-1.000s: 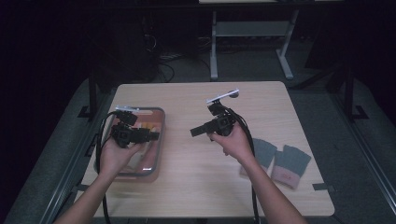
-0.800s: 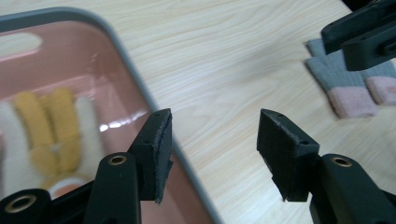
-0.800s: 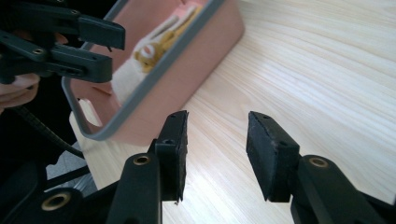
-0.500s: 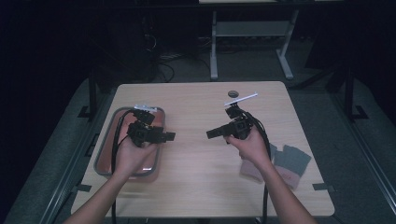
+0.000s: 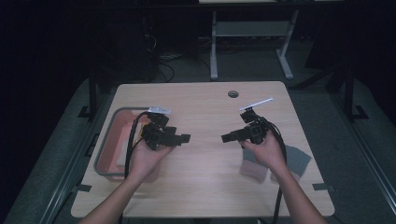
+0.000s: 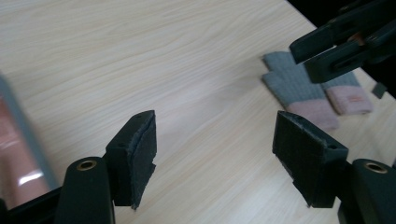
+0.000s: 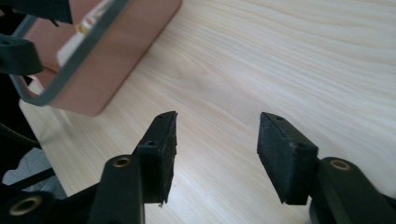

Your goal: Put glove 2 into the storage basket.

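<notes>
Two hand-held grippers face each other, tips apart, over the middle of the light wooden table (image 5: 205, 186). My left gripper (image 5: 186, 138) (image 6: 215, 126) points right; its jaws have just been opening and stand open over bare wood. My right gripper (image 5: 226, 138) (image 7: 217, 126) points left; its jaws have also just been opening, with nothing between them. Grey knitted pieces with pink cuffs (image 5: 299, 158) (image 6: 299, 88) lie flat at the table's right, behind the right hand. The right gripper's jaws (image 6: 345, 42) show at the upper right of the left gripper view.
A pink bin with a grey rim (image 5: 108, 140) (image 7: 116, 60) stands at the table's left edge, under the left wrist. A round cable hole (image 5: 233, 94) sits near the far edge. Dark floor and a metal stand (image 5: 215, 46) lie beyond the table.
The left hand has moved right, off the bin and over the table. The right hand has moved right and nearer to the person. The grippers now point at each other.
</notes>
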A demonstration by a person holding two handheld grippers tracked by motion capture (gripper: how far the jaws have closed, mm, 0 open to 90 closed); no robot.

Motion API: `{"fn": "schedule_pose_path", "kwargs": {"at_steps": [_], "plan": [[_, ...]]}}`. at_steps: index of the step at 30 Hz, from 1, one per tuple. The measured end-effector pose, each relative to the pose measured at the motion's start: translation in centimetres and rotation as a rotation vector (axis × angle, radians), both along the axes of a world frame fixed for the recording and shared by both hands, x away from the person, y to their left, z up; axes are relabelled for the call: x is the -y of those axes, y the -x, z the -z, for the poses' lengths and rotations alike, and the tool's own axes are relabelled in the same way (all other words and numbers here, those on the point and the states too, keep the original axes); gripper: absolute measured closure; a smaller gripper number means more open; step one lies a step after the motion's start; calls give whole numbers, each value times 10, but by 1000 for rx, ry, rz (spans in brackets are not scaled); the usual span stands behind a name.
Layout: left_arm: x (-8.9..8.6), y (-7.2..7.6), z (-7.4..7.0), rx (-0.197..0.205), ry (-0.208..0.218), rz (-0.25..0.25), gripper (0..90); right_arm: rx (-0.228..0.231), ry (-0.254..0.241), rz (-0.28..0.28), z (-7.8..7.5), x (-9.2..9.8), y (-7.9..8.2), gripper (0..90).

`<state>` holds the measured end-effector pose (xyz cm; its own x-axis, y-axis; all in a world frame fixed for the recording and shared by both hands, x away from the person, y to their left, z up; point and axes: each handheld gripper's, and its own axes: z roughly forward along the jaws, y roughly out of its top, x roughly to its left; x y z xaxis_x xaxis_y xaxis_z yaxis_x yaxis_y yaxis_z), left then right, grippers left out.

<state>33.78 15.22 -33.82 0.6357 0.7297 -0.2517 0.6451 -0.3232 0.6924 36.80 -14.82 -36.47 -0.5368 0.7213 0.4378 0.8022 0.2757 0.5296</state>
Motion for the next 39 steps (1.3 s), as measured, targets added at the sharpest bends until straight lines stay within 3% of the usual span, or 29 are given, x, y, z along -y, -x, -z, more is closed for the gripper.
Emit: {"fn": "schedule_pose_path", "kwargs": {"at_steps": [5,9,10,18,20,32,39], "plan": [[12,3,3,0,1,26,283,4,0,5,4,11,4,444],[22,6,5,1,18,49,280,5,18,19,8,21,9,434],[27,7,7,-1,39,56,274,10,36,23,8,26,12,430],[46,8,13,-15,38,88,271,22,79,51,14,45,21,420],[50,9,15,-35,68,105,271,31,69,56,16,52,22,416],[75,14,25,-37,55,155,270,6,110,127,34,94,39,416],[91,14,34,-52,51,181,270,-50,139,191,46,110,45,439]]}}
